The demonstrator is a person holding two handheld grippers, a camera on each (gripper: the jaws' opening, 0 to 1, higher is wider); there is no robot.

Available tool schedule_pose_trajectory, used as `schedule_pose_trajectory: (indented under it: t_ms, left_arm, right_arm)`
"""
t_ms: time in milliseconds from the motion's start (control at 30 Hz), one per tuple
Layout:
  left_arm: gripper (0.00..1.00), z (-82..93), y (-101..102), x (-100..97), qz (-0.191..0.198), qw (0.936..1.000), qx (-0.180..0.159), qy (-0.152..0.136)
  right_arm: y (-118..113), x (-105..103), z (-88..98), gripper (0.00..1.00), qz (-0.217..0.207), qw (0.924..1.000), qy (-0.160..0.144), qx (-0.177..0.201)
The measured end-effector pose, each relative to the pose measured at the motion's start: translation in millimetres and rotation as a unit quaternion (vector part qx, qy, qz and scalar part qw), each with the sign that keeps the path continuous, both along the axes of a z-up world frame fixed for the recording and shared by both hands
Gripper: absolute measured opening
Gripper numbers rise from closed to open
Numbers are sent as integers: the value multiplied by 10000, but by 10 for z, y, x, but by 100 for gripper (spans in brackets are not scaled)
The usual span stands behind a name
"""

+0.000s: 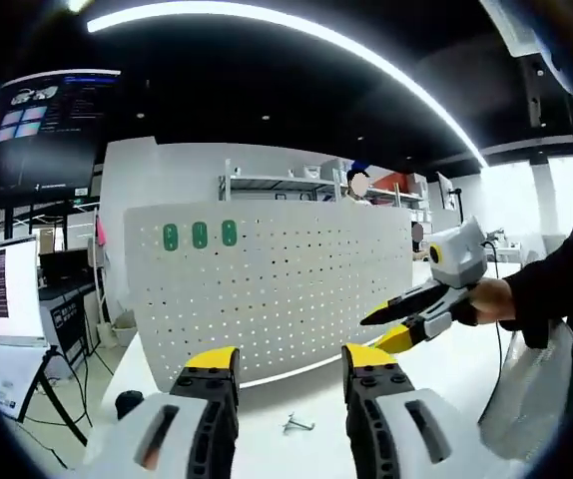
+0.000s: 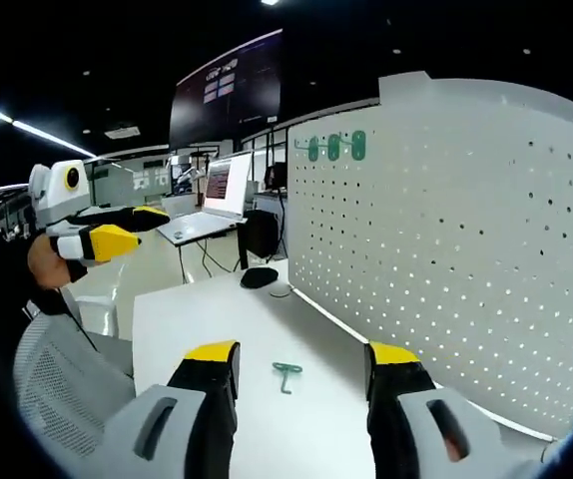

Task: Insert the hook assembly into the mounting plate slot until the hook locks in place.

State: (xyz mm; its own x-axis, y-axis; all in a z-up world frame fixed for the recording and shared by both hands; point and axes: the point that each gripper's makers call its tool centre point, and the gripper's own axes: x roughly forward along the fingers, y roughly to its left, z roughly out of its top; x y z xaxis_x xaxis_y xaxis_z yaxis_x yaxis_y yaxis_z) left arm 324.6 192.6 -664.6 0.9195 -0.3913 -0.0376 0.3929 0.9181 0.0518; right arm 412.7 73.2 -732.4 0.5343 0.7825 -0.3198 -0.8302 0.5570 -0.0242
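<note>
A white, smooth surface is seen in both views, and along its far edge a tall white pegboard panel is stood upright, its flat face covered in a regular grid of small round holes. Three green oval tags are fixed in a row near the panel's upper corner. Beyond the surface's end, an open laptop is seen on a separate stand. A dark rounded mouse is laid at the surface's end, close to the panel's foot. The small thin wire hook, of bent metal, is laid flat on the surface in front of the panel, apart from it. The left tongs and the right tongs, with yellow tips, are held released and empty above the hook.
</note>
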Motion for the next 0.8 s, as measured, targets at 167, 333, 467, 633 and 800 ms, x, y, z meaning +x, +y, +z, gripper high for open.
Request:
schedule_pose_trajectory:
  t_ms: [167,333,467,633,800]
  left_arm:
    - [41,-74,-85,-59,-136,9998,124,78]
    - [41,-130,-115,-87,-163,9996,199,126]
    - [41,-165,-121,-105,-164,9996,157,173]
    - [40,-217,-113,-138,-141,9996,143,216]
    - [40,-263,-105,-158,-118,9995,128,269]
  right_arm:
    - [123,76,-167,44,189,9997,126,-121]
    - [246,167,-318,43,319,9991,218,-177]
    - [343,209,-456,41,450,9981,298,-288]
    - [424,277,-614,38,557,9971,351,-387]
    - [491,325,-803,34,686,9951,400,-585]
